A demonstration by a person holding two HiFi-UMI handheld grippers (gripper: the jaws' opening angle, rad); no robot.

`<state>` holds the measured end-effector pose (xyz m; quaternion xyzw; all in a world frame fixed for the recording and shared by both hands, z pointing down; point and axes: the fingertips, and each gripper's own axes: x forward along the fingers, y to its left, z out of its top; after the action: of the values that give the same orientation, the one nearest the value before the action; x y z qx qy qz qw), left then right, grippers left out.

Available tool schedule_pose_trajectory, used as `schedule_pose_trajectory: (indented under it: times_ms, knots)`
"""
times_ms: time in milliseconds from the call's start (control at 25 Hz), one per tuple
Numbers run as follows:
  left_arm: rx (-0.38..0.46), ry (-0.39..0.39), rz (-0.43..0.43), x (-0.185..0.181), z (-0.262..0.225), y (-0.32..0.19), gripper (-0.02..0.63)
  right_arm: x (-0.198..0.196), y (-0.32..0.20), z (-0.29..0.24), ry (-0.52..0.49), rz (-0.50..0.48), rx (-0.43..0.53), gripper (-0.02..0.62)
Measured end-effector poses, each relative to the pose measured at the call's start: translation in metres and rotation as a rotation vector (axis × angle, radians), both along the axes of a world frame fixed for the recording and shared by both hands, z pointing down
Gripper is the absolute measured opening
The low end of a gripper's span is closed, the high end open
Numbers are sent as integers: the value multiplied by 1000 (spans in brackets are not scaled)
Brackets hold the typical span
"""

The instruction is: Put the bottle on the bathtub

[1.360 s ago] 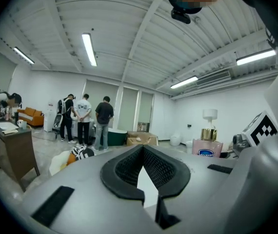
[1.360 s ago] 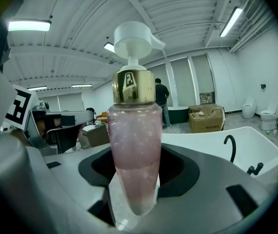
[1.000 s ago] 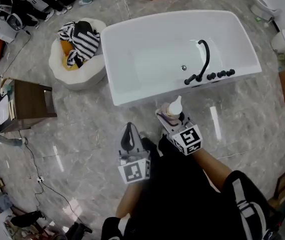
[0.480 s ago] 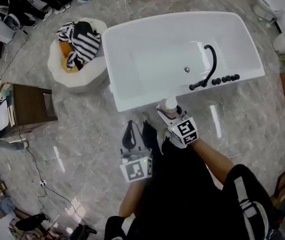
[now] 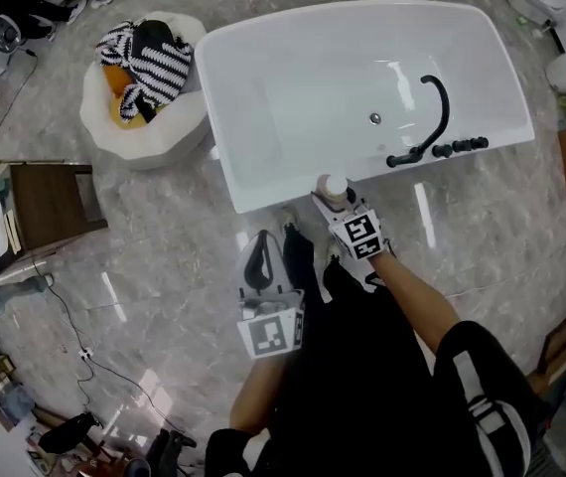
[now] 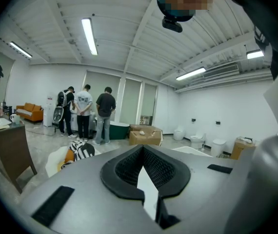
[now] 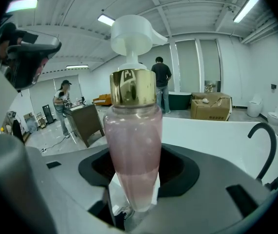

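Right tool [image 5: 334, 203] [image 7: 131, 182] is clamped on the bottle [image 5: 336, 187] [image 7: 131, 140], jaws pressing low on the pink body, gold collar and white pump head [image 7: 129, 33] standing well above the grip. The bottle is upright and, in the head view, sits over the near rim of the bathtub [image 5: 253, 195]; whether its base touches the rim cannot be told. Left tool [image 5: 255, 266] [image 6: 146, 179] has its jaws together with nothing between them and hangs low beside the person's legs, apart from the tub. Likely failure: the rim looks narrow and glossy and the bottle is tall with a slim foot, so releasing with the base partly off the ledge, or with any tilt, could tip it into the basin or out onto the floor [image 5: 164, 266]. Opening the jaws unevenly could also drag the body sideways. Room: the rim to the left of the bottle is bare; the faucet [image 5: 432, 117] and its knobs lie well apart on the right. The marble floor behind the right tool is open for a straight pull-back, though the person's feet stand near.
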<state>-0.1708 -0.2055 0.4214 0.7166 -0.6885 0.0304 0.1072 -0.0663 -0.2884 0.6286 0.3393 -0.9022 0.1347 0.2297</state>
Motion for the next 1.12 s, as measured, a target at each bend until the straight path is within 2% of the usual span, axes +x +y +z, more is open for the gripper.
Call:
schedule_pose_trajectory:
  times_ms: [200,520,720,1120]
  knots:
    - [-27,72,-14,-6,12,-11,14,-8,-13,37,24,30,-12,219]
    - [-52,85,-4,-12,33,-26,14,-13,-28,94,64,49,-39,219]
    - [-76,83,8,-10,49,-29,14,-8,-36,126,82,93,-76,219]
    - [-108,89,-2,-12,68,-38,14,-3,-48,170,135,96,-120,219]
